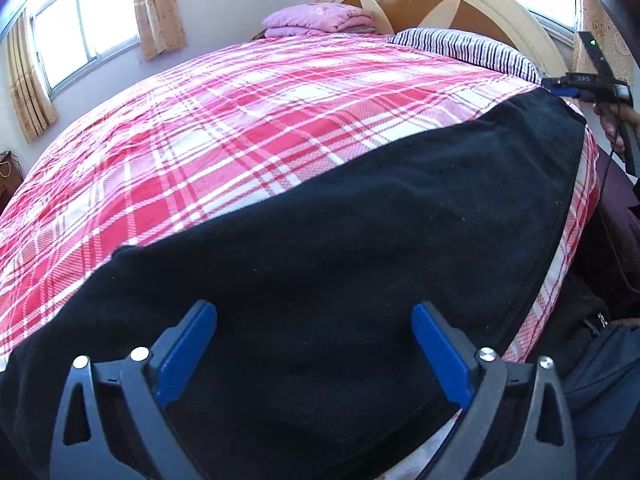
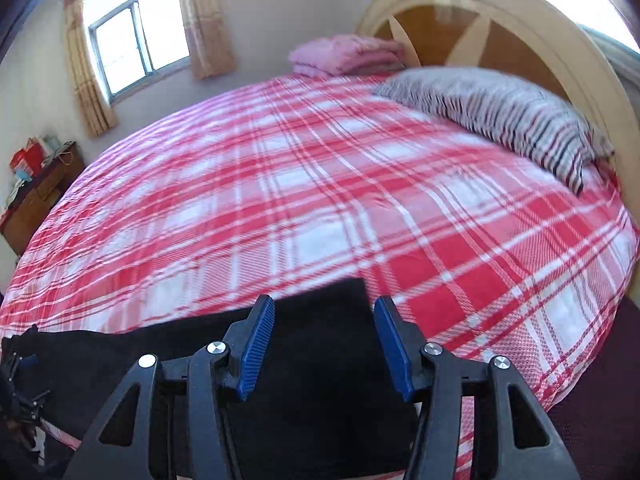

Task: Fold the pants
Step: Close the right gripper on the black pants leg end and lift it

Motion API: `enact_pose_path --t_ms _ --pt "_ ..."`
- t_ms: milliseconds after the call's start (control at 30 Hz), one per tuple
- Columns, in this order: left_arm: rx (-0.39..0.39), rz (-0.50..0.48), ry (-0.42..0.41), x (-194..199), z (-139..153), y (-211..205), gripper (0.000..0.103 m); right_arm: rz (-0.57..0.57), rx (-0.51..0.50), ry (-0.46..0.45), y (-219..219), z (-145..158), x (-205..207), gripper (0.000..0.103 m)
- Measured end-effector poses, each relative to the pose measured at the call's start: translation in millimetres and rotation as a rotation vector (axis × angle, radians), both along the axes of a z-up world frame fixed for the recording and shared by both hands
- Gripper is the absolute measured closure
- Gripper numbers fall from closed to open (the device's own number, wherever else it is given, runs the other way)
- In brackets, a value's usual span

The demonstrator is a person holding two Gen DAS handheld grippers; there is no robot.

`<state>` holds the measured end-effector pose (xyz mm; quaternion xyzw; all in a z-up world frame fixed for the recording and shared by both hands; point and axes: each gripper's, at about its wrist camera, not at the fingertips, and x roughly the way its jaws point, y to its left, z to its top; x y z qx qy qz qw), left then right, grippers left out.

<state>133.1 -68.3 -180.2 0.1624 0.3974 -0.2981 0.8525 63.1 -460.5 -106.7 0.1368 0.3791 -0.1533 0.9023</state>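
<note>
From my left wrist camera I see the black pants (image 1: 340,216) spread flat along the near edge of the bed (image 1: 208,128), lying on its red and white plaid cover. My left hand-held gripper (image 1: 314,320) hovers over the pants with its blue pads (image 1: 188,344) spread wide apart and nothing held between them. Far along the same edge, at the other end of the pants, my right hand-held gripper (image 1: 576,86) shows small and dark. From the right wrist camera, that right hand-held gripper (image 2: 324,316) also stands open, its blue pads (image 2: 256,344) parted above one squared end of the pants (image 2: 312,360), with no fabric pinched; I cannot tell whether the pads touch the cloth. The picture here is slightly blurred. A striped pillow (image 2: 496,116) rests against the curved cream headboard (image 2: 520,24), and a folded pink blanket (image 2: 344,56) sits at the far side beside it. A wooden cabinet (image 2: 36,200) with bags on top stands by the wall under the curtained window (image 2: 136,36).
</note>
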Motion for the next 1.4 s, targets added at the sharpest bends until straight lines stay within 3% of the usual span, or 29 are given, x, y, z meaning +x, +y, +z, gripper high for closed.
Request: enact_pose_path --t_ms 100,200,400,467,667,900,1067,1133,1167,1267,1400 --pt "-0.001 -0.001 -0.005 -1.8 -1.0 -0.3 0.002 -0.038 -0.035 0.035 -11.7 -20.3 10.1 0.052" --pt "-0.006 0.001 -0.004 -2.3 -0.8 0.6 0.002 -0.024 -0.044 0.000 -15.5 -25.3 11.5 0.052" --pt "0.000 0.002 -0.020 -4.1 4.3 1.7 0.002 -0.045 0.208 -0.092 -46.4 3.8 -24.8 0.052" --pt "0.002 0.010 -0.038 -3.6 8.1 3.8 0.002 -0.034 0.252 -0.101 -50.9 7.2 -34.3 0.052" --pt "-0.013 0.079 -0.055 6.1 10.4 16.0 0.002 0.032 0.292 -0.016 -54.6 -12.2 -48.3 0.052" --pt "-0.017 0.142 -0.035 13.7 1.4 29.3 0.002 0.105 0.397 -0.048 -61.7 -20.0 -50.4 0.052" --pt "-0.015 0.142 -0.036 14.7 0.7 31.2 0.002 0.197 0.353 0.002 -40.7 -17.2 -48.5 0.052" --pt "-0.014 0.140 -0.037 14.4 0.2 30.6 0.002 0.177 0.321 0.003 -37.8 -17.7 -46.7 0.059" --pt "-0.015 0.139 -0.036 14.0 0.2 30.3 0.002 0.157 0.315 0.003 -39.0 -17.8 -46.4 0.072" --pt "-0.012 0.134 -0.036 13.8 1.0 30.3 0.002 0.162 0.320 -0.013 -43.4 -19.2 -47.6 0.086" --pt "-0.032 0.150 -0.047 13.8 6.1 33.2 0.002 0.137 0.344 -0.095 -47.1 -7.6 -53.9 0.092"
